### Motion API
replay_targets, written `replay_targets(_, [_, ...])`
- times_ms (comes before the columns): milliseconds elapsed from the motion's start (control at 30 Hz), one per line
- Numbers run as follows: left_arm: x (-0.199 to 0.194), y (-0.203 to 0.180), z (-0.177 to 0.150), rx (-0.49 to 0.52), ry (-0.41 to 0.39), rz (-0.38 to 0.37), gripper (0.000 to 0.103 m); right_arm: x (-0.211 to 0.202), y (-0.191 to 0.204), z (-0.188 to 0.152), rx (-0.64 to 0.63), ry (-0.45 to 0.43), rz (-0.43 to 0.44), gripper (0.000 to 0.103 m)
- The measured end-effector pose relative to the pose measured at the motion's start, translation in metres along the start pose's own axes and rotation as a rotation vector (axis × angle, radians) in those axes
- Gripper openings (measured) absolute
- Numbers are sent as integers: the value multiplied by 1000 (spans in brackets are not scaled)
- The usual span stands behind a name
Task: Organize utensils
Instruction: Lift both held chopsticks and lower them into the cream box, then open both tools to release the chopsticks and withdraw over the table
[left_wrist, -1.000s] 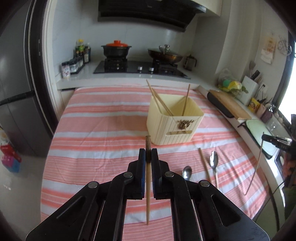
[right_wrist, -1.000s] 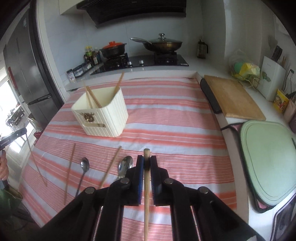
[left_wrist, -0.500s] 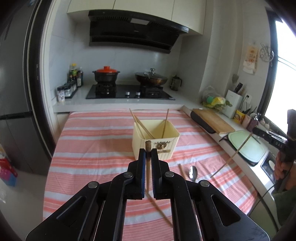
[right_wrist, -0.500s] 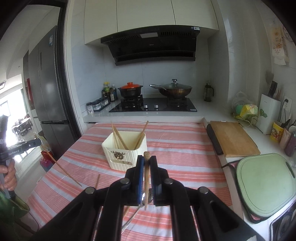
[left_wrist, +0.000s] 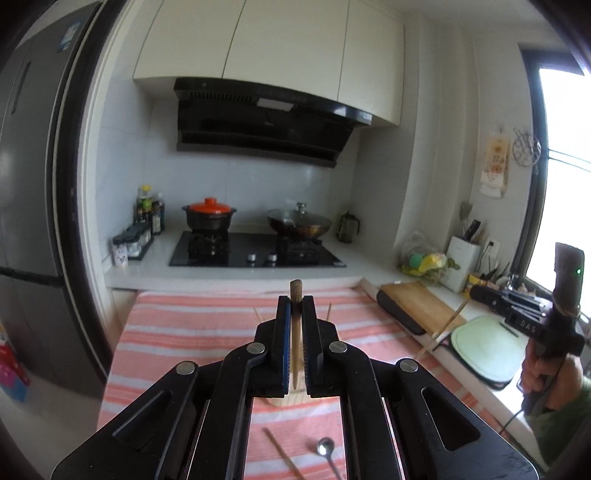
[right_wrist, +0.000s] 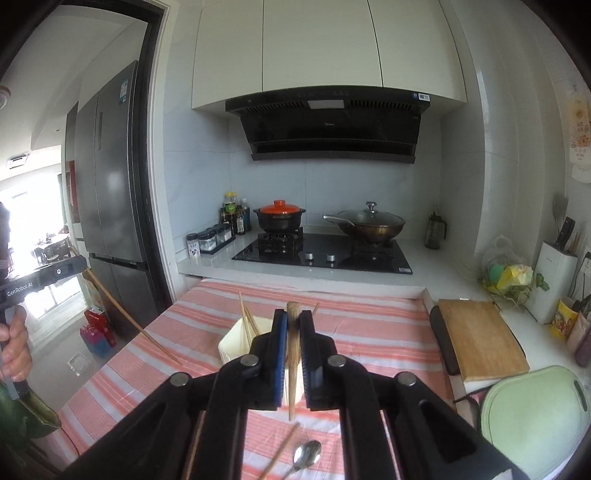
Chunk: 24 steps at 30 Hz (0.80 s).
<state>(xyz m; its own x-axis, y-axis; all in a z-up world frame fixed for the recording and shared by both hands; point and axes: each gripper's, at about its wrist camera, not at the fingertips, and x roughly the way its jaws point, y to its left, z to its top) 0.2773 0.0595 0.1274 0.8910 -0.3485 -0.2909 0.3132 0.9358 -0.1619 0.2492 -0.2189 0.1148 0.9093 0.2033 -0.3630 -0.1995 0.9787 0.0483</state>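
Observation:
My left gripper (left_wrist: 295, 301) is shut on a wooden chopstick (left_wrist: 295, 332) that hangs down between its fingers. My right gripper (right_wrist: 293, 315) is shut on another wooden chopstick (right_wrist: 293, 354), also pointing down. A cream utensil holder (right_wrist: 236, 343) with several chopsticks stands on the striped cloth, mostly hidden behind both grippers. A loose chopstick (left_wrist: 284, 458) and a spoon (left_wrist: 325, 450) lie on the cloth in front of it; the spoon also shows in the right wrist view (right_wrist: 306, 456). Each view shows the other gripper off to the side, holding its chopstick slanted.
A pink striped cloth (right_wrist: 184, 332) covers the table. A wooden cutting board (right_wrist: 480, 336) and a green board (right_wrist: 535, 417) lie to the right. A stove with a black pot (right_wrist: 280, 218) and a wok (right_wrist: 371, 223) is behind. A fridge (right_wrist: 110, 184) stands at left.
Both grippers have risen and tilted up, so the views now show the cabinets and hood. The holder has dropped behind the fingers. Both chopsticks stay gripped.

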Motion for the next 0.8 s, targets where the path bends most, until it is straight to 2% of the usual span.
replay_targets(167, [40,-6,22,-6,-49,-3,4,36,4,30,12,-91,-6,7])
replay_targets(233, [64,-8,21,10,-33,16,4,56,4,35,36,-104,-4,7])
replay_targets(333, [103,-8,11,16,34,19,4,90,1,34,59,-100,4,7])
replay_targets(400, [129,-6,1,17,94,20,4,116,1,29,58,-56,9,7])
replay_targets(600, [208,10,-34,-28,304,24,4,204,-1,1,88,197,71,7])
replay_targets(733, [248,19,-51,-64,402,28,5,244,-1,-19,125,266,100,8])
replay_targets(767, [254,22,-52,-74,418,39,13,251,-1,-20,133,273,113,9])
replay_targets(800, [257,24,-53,-91,433,50,22,256,0,-20,137,268,114,20])
